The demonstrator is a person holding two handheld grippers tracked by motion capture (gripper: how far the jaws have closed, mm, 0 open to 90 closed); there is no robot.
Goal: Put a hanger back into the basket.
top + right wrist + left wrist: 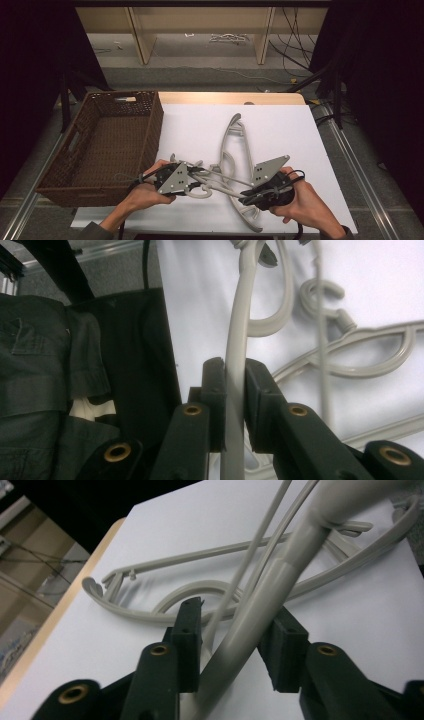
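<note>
Where tongs (234, 390) clamp: smooth grey plastic hanger (235, 345).

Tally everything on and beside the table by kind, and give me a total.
Grey hangers, tangled together, as far as can be told apart: 2
Brown wicker basket: 1
White board under the hangers: 1
Hand-held grippers: 2
Total: 6

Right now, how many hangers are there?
2, crossed on the table: one hanger clamped by the right gripper, the other hanger between the jaws of the left gripper. The tangle may hide a third.
</note>
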